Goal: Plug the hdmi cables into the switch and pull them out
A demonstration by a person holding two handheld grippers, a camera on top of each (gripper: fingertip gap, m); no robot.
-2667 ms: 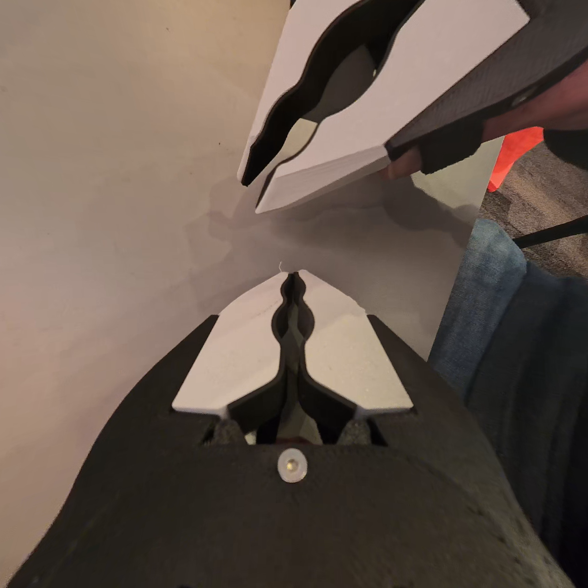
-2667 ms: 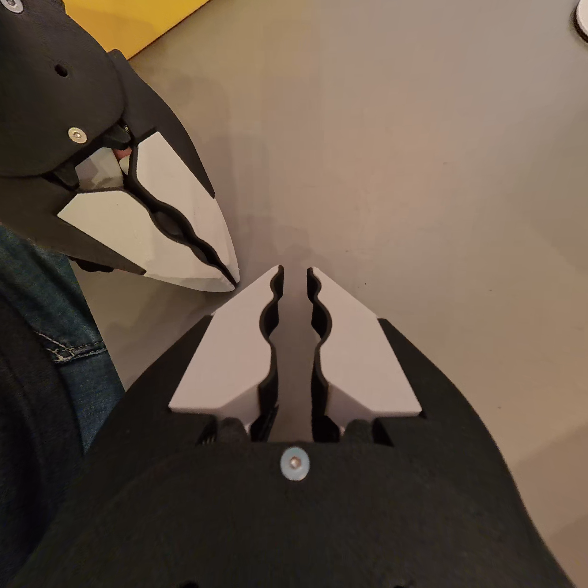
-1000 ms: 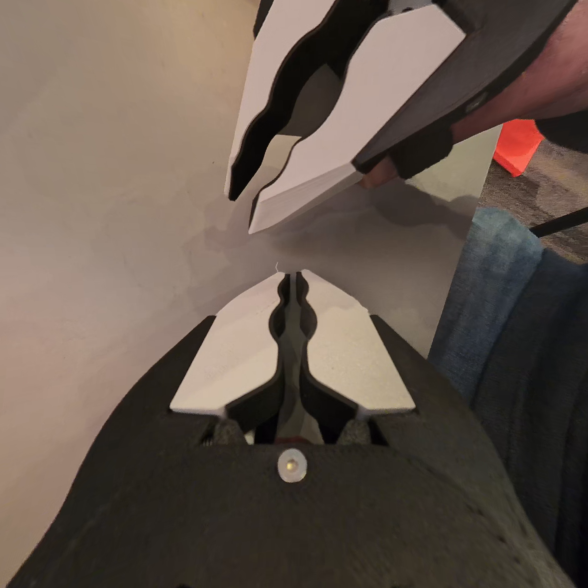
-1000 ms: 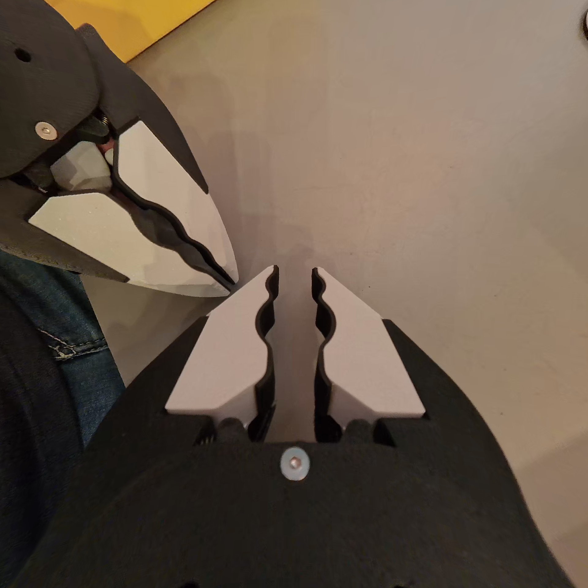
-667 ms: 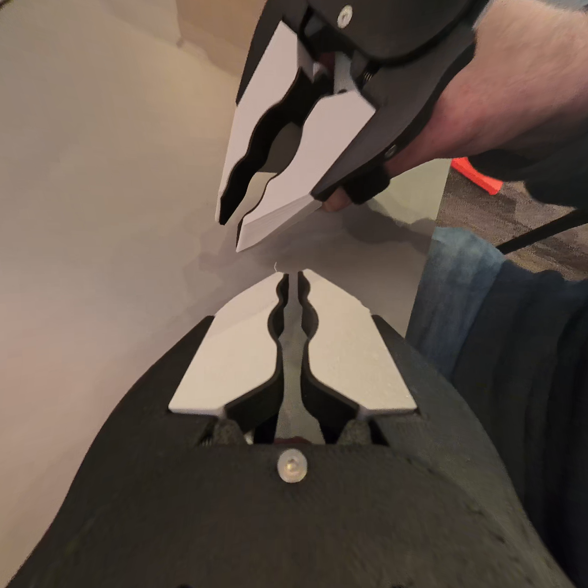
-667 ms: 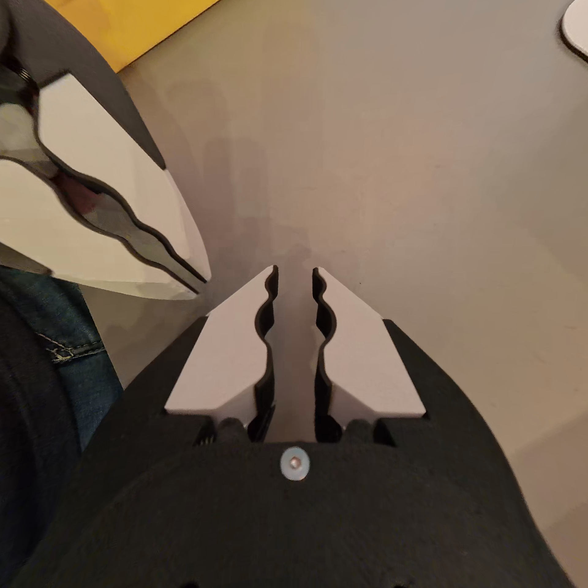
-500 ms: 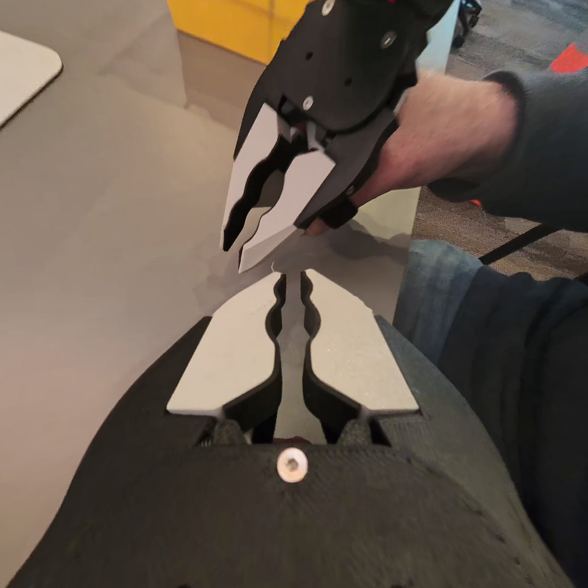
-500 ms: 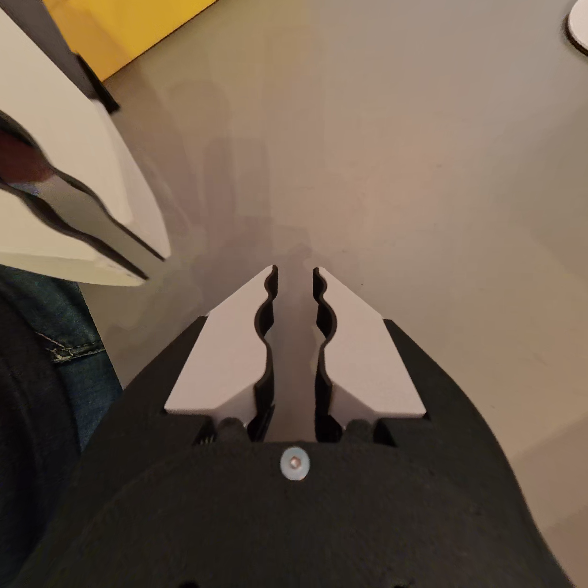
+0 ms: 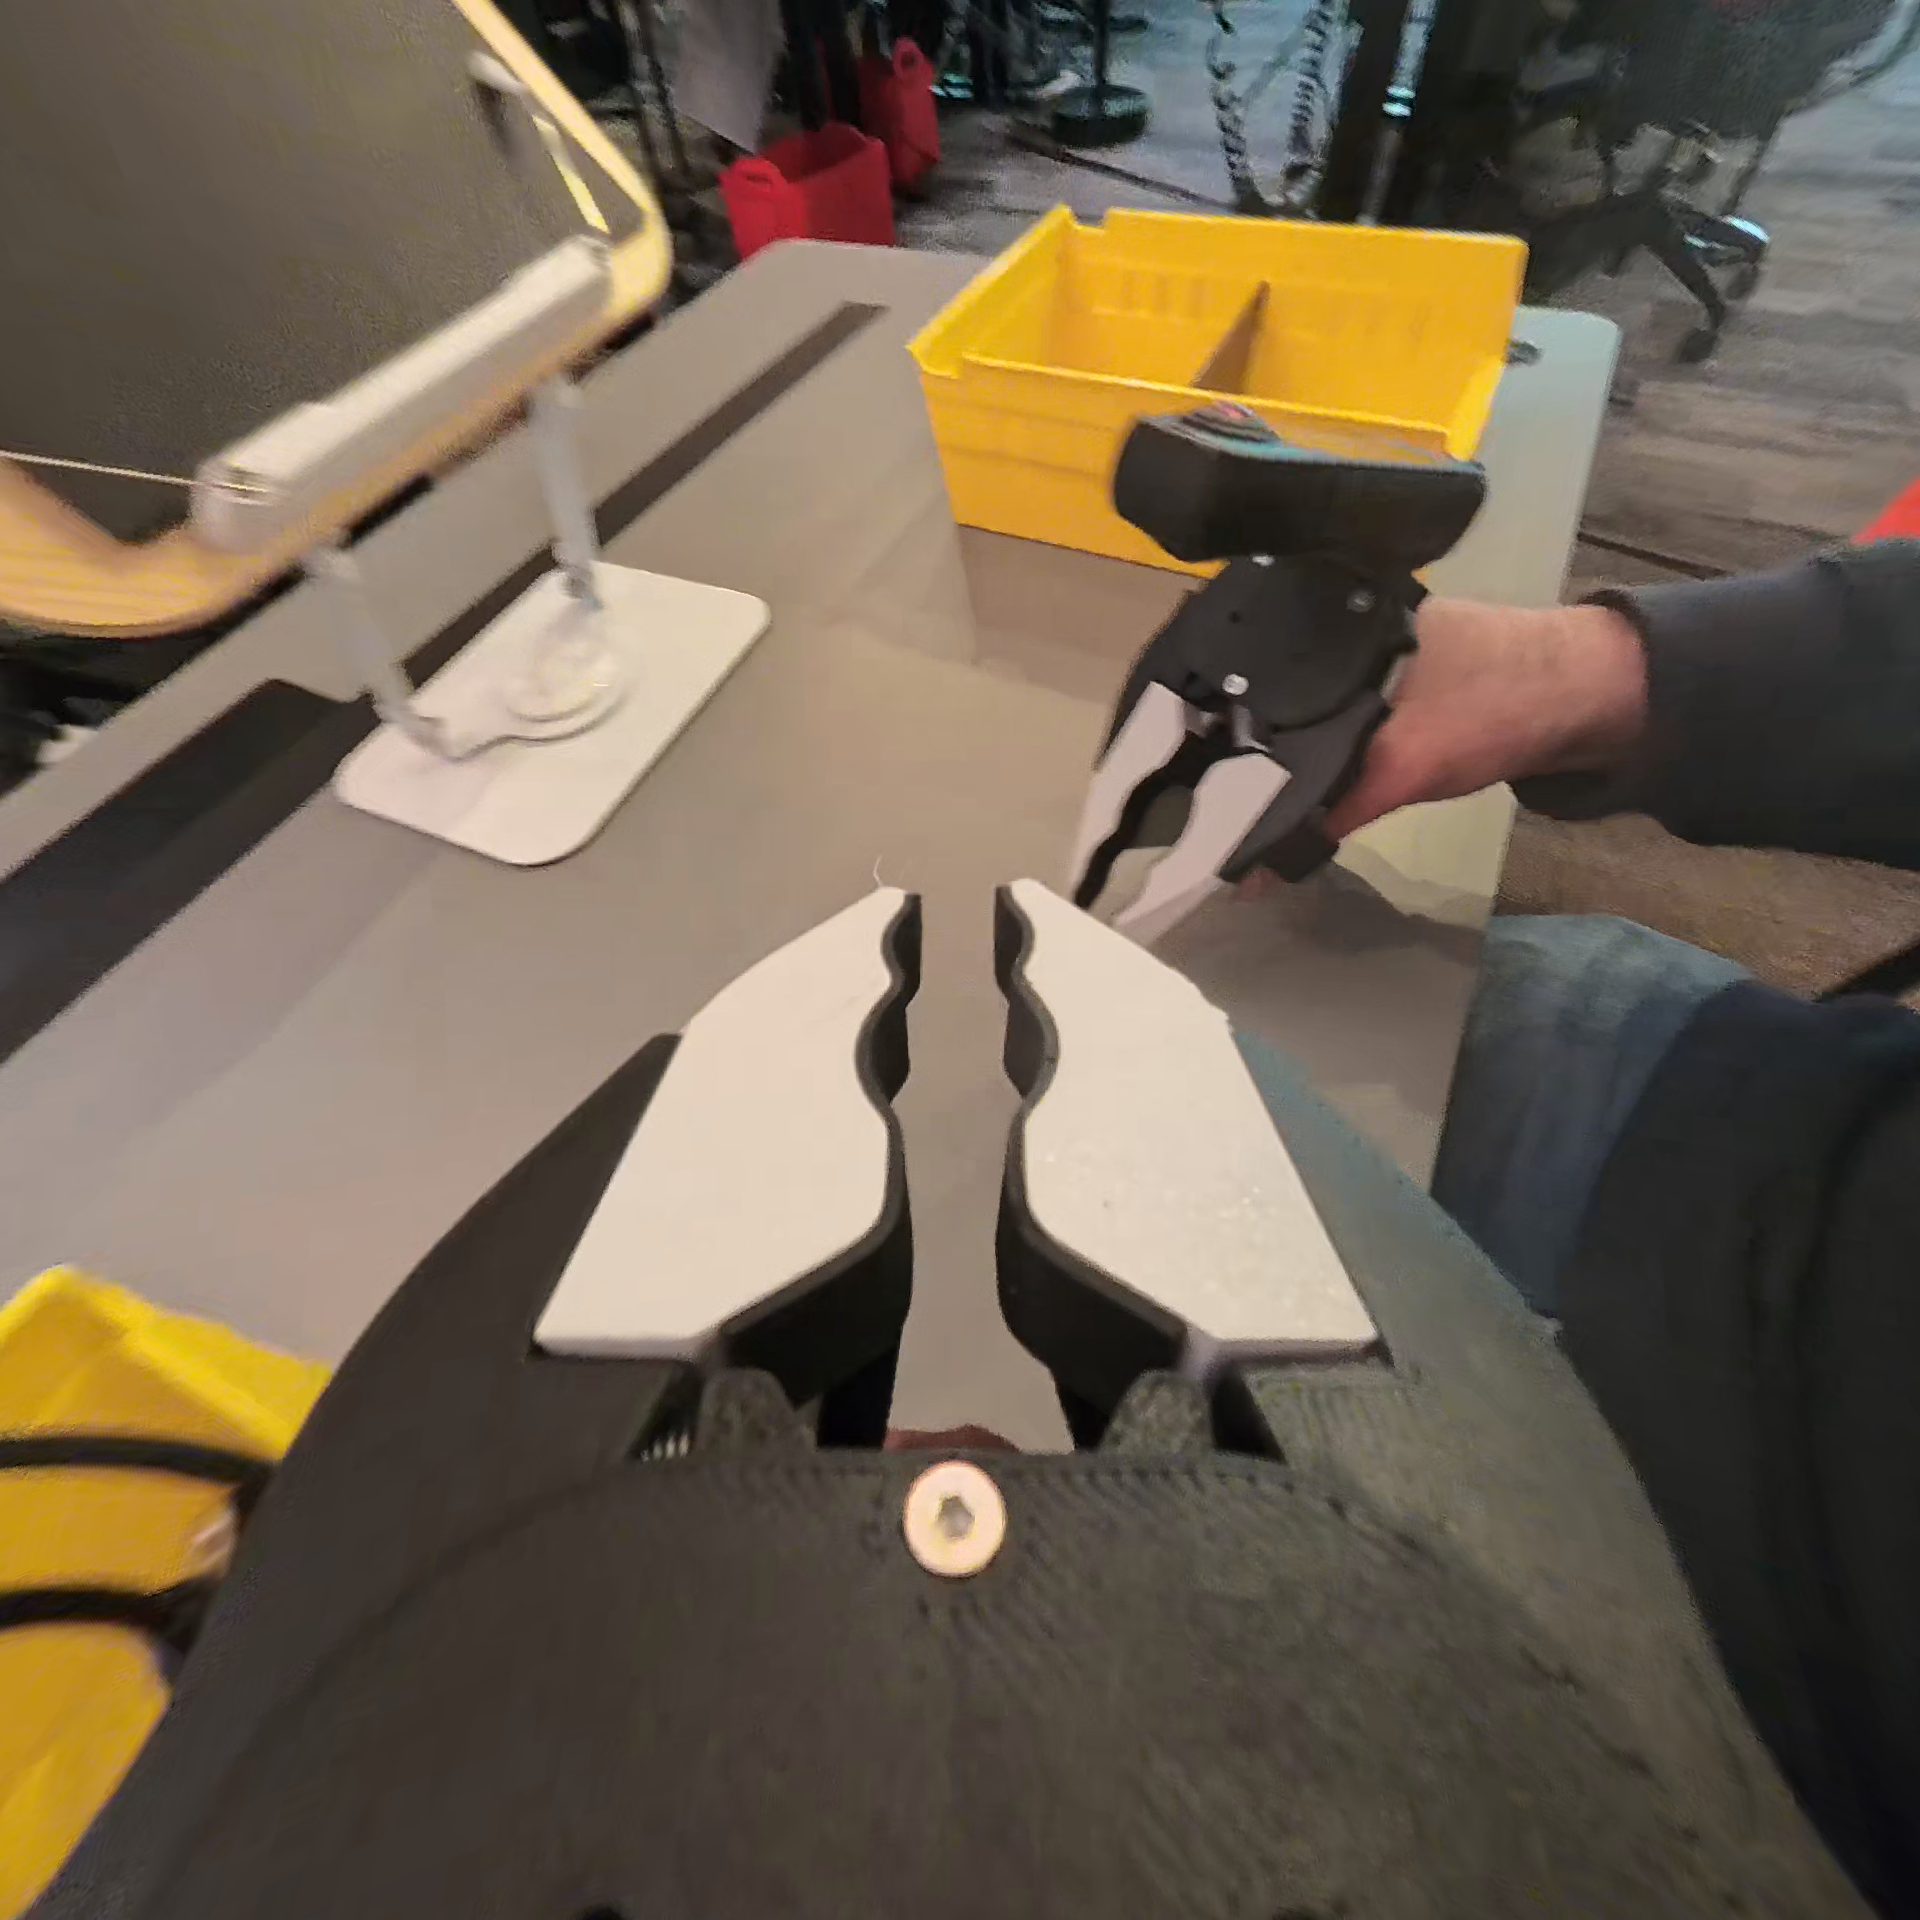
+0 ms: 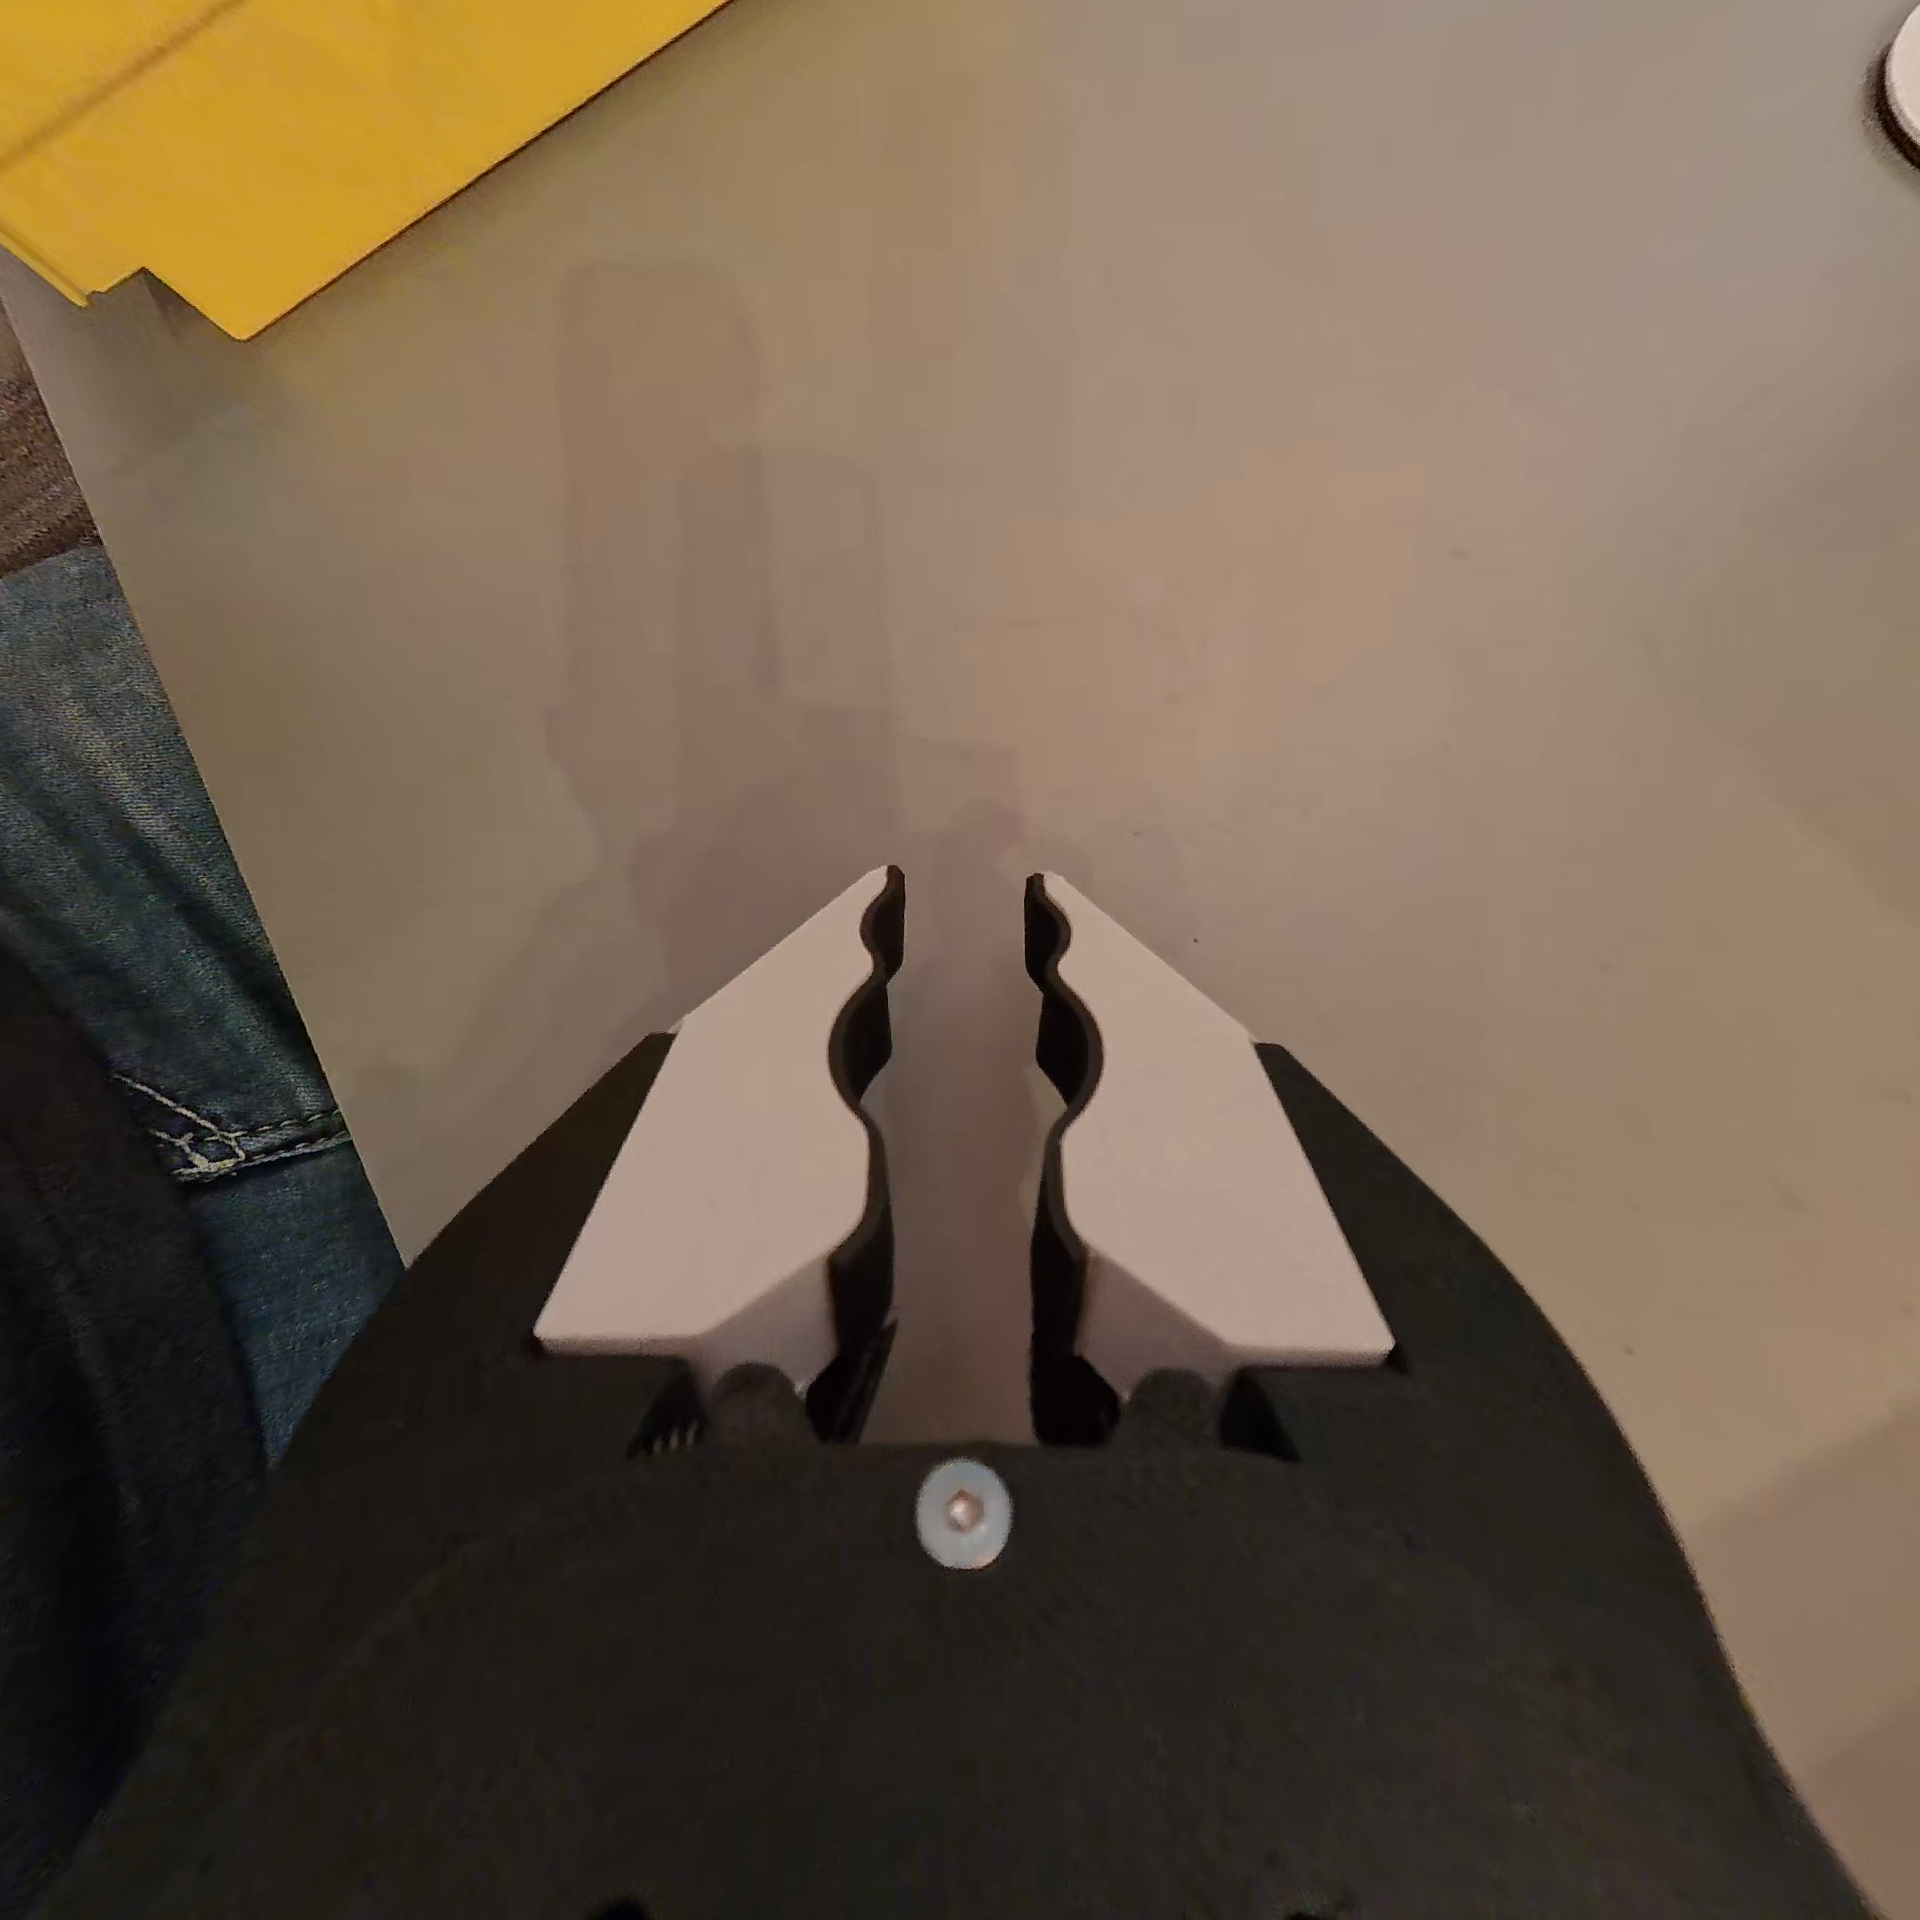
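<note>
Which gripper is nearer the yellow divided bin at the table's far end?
Right. The right gripper hangs just in front of the yellow divided bin; the left gripper sits farther back, toward the near table edge.

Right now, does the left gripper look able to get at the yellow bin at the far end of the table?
Probably yes. The left gripper is open and empty, and bare table runs ahead to the yellow bin; the right gripper sits off to one side.

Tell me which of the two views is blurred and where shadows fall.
Left wrist view: motion blur smears the monitor and its stand at upper left and the yellow bin at lower left; the far bin reads sharper. Right wrist view: sharp, with soft overlapping shadows on the table ahead of the right gripper.
</note>
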